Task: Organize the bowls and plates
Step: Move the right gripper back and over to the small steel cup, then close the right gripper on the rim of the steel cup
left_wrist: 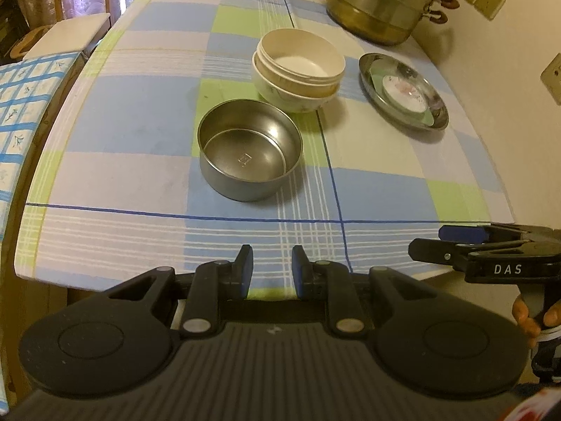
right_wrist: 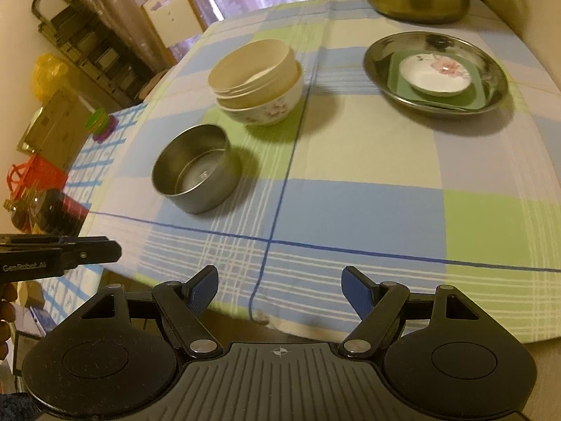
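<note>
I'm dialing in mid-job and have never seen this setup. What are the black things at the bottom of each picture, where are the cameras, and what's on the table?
There is no robot arm: a person holds a two-finger gripper in each hand, and each carries a camera looking forward along its fingers. One picture is from the left gripper, its fingers nearly together with nothing between them. The other is from the right gripper, fingers spread wide, also empty. Each gripper also shows at the edge of the other's view.

On the checked tablecloth stand an empty steel bowl, a cream bowl nested in a flowered bowl, and a steel plate holding a green square dish with a small flowered saucer on top. A big metal pot stands at the far end.
</note>
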Action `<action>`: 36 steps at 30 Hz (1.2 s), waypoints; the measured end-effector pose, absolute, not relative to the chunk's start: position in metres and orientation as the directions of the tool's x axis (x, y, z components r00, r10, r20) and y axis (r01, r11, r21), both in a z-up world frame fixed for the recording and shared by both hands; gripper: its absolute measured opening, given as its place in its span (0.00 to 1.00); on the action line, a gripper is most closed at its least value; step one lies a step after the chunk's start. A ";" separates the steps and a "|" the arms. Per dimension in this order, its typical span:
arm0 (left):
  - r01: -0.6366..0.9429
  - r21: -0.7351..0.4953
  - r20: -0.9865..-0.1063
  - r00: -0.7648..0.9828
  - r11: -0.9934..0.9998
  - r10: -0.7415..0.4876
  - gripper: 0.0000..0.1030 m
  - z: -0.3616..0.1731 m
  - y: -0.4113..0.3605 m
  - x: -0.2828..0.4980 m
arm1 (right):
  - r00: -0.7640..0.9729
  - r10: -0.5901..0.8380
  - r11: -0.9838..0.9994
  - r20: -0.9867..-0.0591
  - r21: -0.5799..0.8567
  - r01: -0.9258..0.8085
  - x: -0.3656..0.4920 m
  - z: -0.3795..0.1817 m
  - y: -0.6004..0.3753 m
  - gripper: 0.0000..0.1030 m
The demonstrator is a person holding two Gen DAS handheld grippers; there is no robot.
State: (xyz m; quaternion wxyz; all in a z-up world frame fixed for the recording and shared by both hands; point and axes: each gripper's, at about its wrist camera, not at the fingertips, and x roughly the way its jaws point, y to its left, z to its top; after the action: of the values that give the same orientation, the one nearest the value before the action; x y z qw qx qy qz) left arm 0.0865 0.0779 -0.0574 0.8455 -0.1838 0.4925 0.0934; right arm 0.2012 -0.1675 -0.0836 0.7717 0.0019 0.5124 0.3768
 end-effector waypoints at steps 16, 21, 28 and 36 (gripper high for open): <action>-0.377 -0.202 -0.871 0.492 0.904 0.010 0.20 -0.063 0.091 0.101 | 0.168 0.599 0.654 -0.783 0.357 -0.667 0.201 -0.085 -0.109 0.75; -0.376 -0.210 -0.863 0.505 0.902 0.009 0.20 -0.064 0.097 0.108 | 0.185 0.607 0.651 -0.773 0.351 -0.673 0.208 -0.083 -0.095 0.74; -0.373 -0.210 -0.845 0.534 0.904 0.024 0.20 -0.064 0.106 0.118 | 0.221 0.616 0.646 -0.756 0.325 -0.691 0.216 -0.081 -0.077 0.65; -0.391 -0.194 -0.837 0.545 0.900 0.056 0.20 -0.071 0.126 0.136 | 0.244 0.617 0.653 -0.748 0.314 -0.689 0.235 -0.087 -0.058 0.53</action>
State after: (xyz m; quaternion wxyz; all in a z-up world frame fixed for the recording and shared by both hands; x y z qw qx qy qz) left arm 0.1362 0.1257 -0.0712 0.8597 -0.1822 0.4591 0.1300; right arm 0.2349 -0.0579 -0.0869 0.7876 -0.0396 0.4541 0.4147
